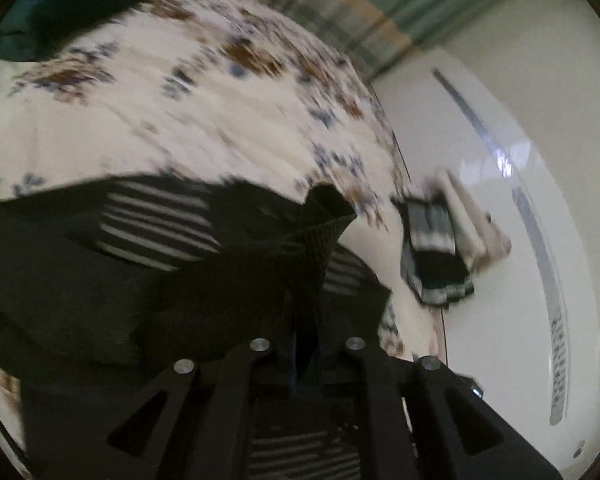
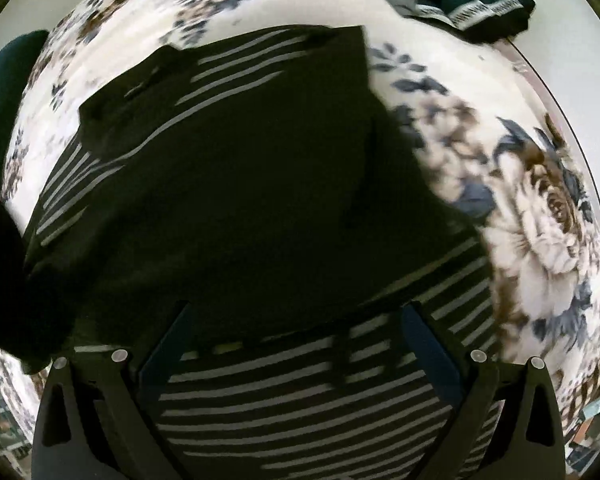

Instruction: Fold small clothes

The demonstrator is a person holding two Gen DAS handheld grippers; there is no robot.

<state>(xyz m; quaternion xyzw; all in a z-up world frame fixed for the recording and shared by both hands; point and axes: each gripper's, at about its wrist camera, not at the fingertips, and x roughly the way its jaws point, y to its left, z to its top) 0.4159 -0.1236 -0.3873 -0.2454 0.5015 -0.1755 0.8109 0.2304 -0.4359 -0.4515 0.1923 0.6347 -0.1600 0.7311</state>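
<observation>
Left wrist view shows the left gripper [image 1: 306, 264] with its jaws pressed together on a corner of the black garment [image 1: 100, 280]. The pinched cloth sticks up past the tips in a little ribbed peak. The garment is black with patches of thin white stripes. It looks soft and partly folded over, with one striped patch showing to the left of the jaws. From the jaws, most of the cloth spreads out to the left and lies on the flowered cloth [image 1: 220, 100]. Its long side runs left to right in front of the jaws.

Far off to the right of the jaws sits a pile of folded clothes [image 1: 444, 240] on a white surface [image 1: 480, 120].

In the right wrist view, the right gripper [image 2: 296, 312] has its jaws spread wide apart. The same garment lies between and in front of them. Stripes show close to the jaws, and a plain black flap lies farther ahead. The picture is blurry, so I cannot tell if the fingers touch the cloth.
</observation>
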